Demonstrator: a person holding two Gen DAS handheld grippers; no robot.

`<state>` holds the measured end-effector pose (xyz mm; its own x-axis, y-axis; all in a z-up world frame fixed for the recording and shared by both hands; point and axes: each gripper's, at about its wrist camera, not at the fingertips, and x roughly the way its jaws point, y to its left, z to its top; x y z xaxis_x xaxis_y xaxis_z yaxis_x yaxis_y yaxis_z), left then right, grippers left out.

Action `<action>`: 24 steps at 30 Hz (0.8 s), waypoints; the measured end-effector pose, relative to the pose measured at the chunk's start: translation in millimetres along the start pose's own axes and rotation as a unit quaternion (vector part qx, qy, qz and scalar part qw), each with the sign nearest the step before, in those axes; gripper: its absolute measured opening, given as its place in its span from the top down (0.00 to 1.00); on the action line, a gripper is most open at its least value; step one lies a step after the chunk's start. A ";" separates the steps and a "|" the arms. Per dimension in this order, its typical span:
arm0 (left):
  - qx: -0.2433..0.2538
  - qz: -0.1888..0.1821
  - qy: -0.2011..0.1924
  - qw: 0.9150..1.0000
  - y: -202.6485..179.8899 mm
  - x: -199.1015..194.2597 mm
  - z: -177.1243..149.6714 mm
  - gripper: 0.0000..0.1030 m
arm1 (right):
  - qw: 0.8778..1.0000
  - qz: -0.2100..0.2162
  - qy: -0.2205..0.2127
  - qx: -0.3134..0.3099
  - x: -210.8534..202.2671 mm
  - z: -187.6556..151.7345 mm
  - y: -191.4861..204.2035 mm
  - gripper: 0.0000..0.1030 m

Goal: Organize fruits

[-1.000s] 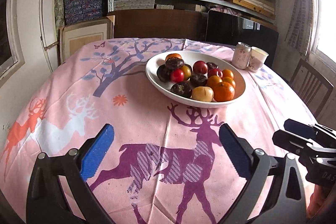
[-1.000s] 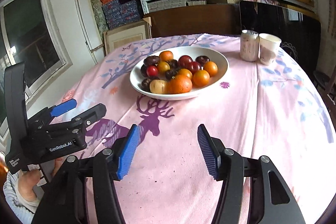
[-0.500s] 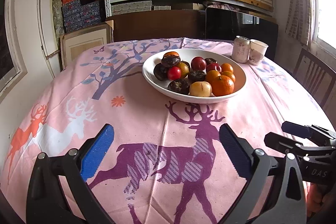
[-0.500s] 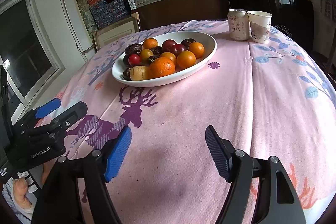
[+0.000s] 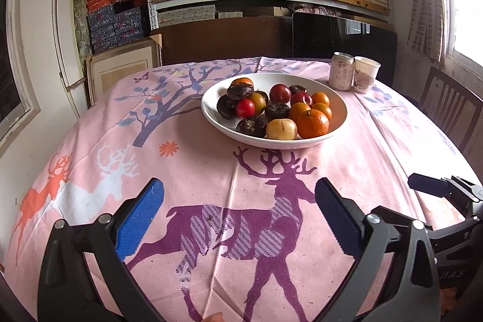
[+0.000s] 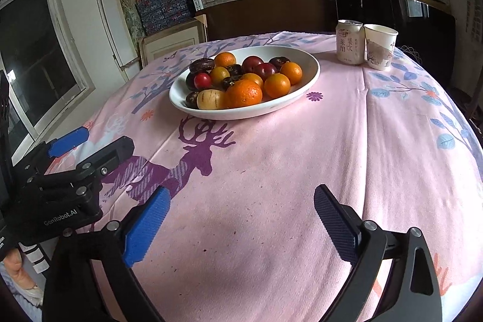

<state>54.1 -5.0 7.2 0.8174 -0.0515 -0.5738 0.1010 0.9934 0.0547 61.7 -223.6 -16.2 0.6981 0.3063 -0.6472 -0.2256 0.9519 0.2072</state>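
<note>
Widened since the earlier frame, the empty right gripper point(image 6: 241, 219) is held, like the open, empty left gripper point(image 5: 238, 213), over bare tablecloth point(image 6: 302, 156), the fruit bowl point(image 6: 311, 71) lying beyond unobstructed, can point(image 6: 350, 43) and paper cup point(image 6: 381, 47) behind it.
</note>
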 end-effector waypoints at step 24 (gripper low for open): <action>0.005 0.058 0.020 0.998 5.1 2.0 35.2 0.05 | 0.999 -0.039 -0.020 -0.011 -3.2 35.4 14.8 0.04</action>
<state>76.2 -3.7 35.0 0.8001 0.0686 -0.5959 0.0131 0.9912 0.1317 80.2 -210.5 14.9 0.7411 0.2311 -0.6304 -0.1835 0.9729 0.1410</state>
